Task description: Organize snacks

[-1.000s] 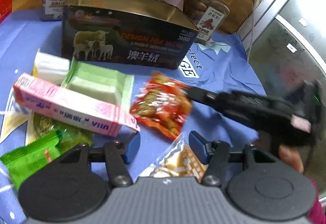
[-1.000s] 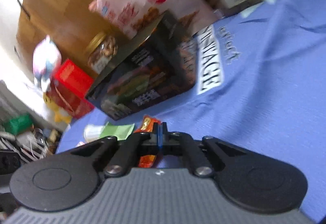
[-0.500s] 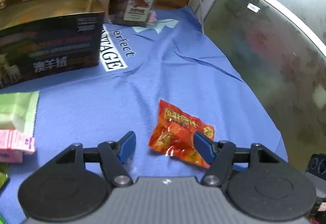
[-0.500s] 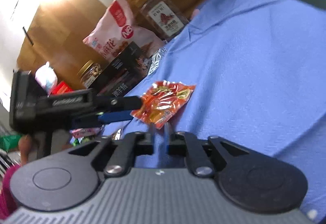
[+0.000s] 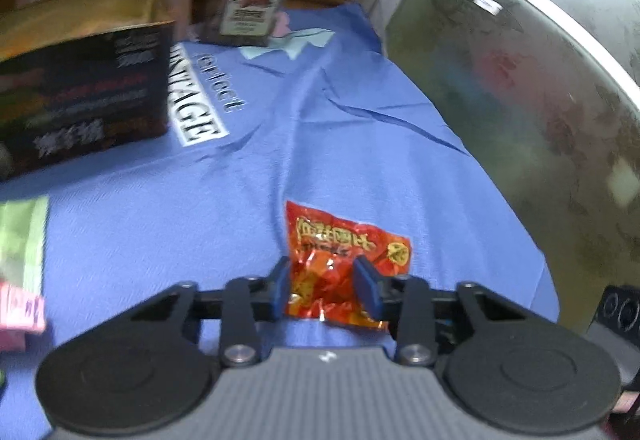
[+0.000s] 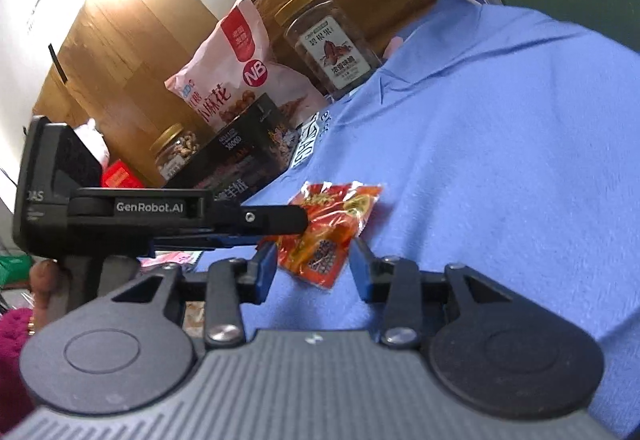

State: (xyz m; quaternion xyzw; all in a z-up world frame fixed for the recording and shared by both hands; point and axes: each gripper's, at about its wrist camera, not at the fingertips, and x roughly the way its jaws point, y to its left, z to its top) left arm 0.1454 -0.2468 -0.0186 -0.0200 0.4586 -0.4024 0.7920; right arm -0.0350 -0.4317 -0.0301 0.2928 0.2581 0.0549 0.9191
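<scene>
On the blue cloth (image 5: 360, 143) covering the table, a red snack packet (image 5: 340, 264) lies flat near the front edge, well apart from the other snacks. Your left gripper (image 5: 325, 290) has its jaws around the near end of that packet; the blue pads sit against its sides and the foil looks crumpled between them, so they appear to be pinching it, though the packet is not lifted yet. Your right gripper (image 6: 314, 266) hovers close by with its jaws spread and nothing between them; the same packet (image 6: 332, 232) shows just ahead of them, and the left gripper's black body reaches in from the side.

Toward the back stands an open dark box (image 5: 80, 91) with a gold lining; nothing can be seen inside it from here. Behind it lean a large pink and white snack bag (image 6: 232, 71) and a clear jar of nuts (image 6: 328, 43) with a gold lid; a second, smaller jar (image 6: 176, 151) sits further left. At the left edge a green packet (image 5: 22, 240) and a pink carton (image 5: 20, 314) lie loose on the cloth.

Judging from this, the sorting is at an early stage: at least three loose snacks are unsorted, and the red packet is only being picked up
</scene>
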